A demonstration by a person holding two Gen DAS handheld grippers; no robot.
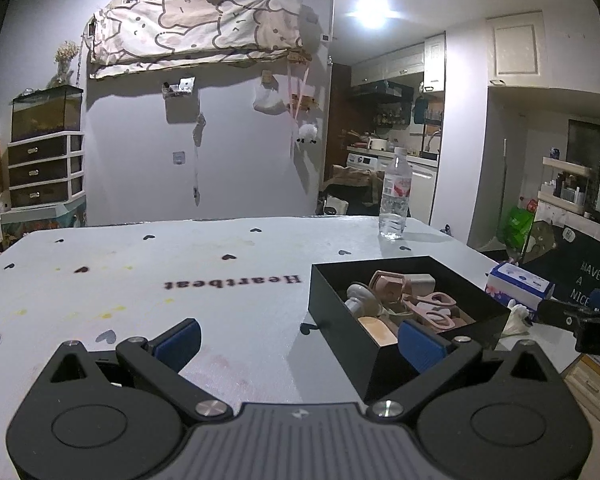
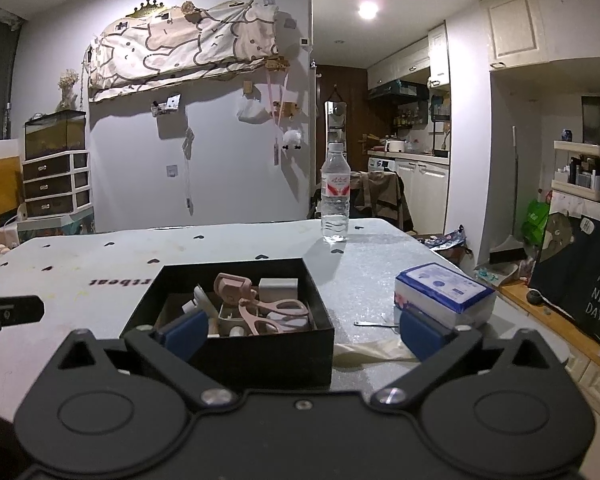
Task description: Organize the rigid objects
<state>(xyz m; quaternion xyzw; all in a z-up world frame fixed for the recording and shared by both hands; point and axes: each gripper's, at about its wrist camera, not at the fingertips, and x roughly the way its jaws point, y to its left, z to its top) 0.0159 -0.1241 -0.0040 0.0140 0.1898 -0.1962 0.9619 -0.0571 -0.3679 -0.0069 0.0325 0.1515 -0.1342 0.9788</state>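
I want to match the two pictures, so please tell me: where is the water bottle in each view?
Left wrist view: the water bottle stands right of centre at the table's far edge, beyond the black box.
Right wrist view: the bottle stands near the centre, again at the far edge behind the box.
Shared landmark: the black box of small items, nearer the camera than the bottle in both.

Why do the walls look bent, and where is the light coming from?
Both wrist views use fisheye lenses, so walls and the table edge curve. In the left wrist view a ceiling lamp flares white; in the right wrist view the water bottle and black box cast soft shadows on the tabletop.
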